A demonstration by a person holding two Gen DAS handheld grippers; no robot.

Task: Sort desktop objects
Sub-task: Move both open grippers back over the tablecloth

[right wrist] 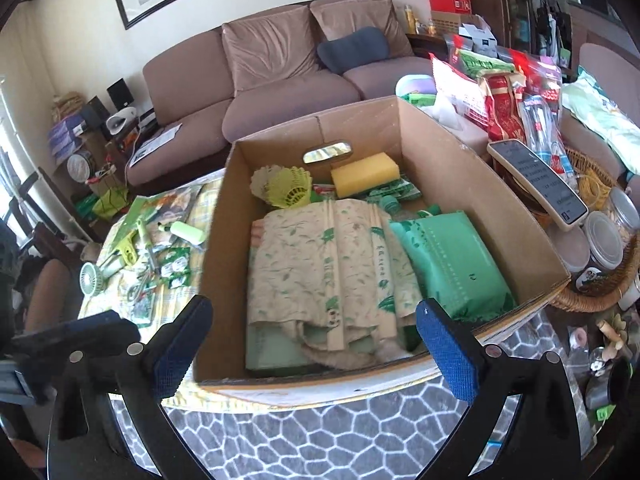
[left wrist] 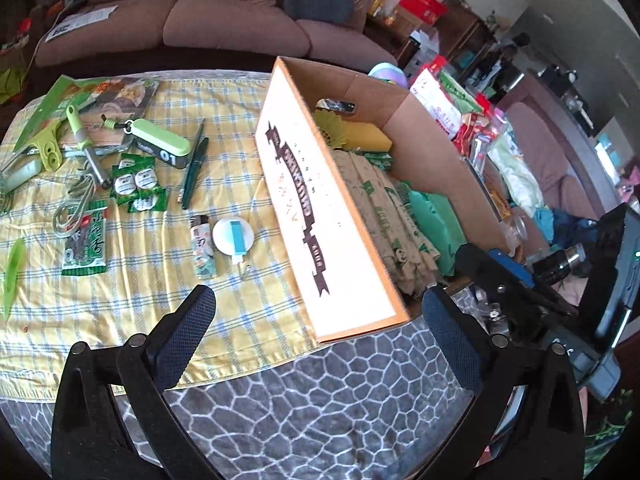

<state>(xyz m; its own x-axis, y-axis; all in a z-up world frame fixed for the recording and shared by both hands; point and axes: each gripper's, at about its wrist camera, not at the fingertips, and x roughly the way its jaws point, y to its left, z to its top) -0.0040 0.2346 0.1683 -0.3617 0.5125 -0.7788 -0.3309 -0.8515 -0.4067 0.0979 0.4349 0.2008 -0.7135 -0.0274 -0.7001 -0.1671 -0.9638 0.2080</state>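
A cardboard box (right wrist: 472,184) stands on the table and holds beige leaf-print packs (right wrist: 320,264), a green pack (right wrist: 452,264), a yellow sponge (right wrist: 366,172) and a green mesh item (right wrist: 290,190). It also shows in the left wrist view (left wrist: 320,208). Left of it, on a yellow checked cloth (left wrist: 132,292), lie a lighter (left wrist: 203,246), a white round hook (left wrist: 233,236), a dark pen (left wrist: 195,170), green sachets (left wrist: 136,186), a seaweed packet (left wrist: 86,244) and a green case (left wrist: 160,142). My left gripper (left wrist: 316,316) is open and empty above the table's near edge. My right gripper (right wrist: 310,328) is open and empty above the box's near wall.
A wicker basket (right wrist: 600,292) with jars and a phone (right wrist: 538,180) stands right of the box, snack bags (right wrist: 500,96) behind it. A brown sofa (right wrist: 280,72) is beyond the table. A peeler (left wrist: 50,148), a whisk (left wrist: 72,208) and a small fan (right wrist: 90,276) lie at far left.
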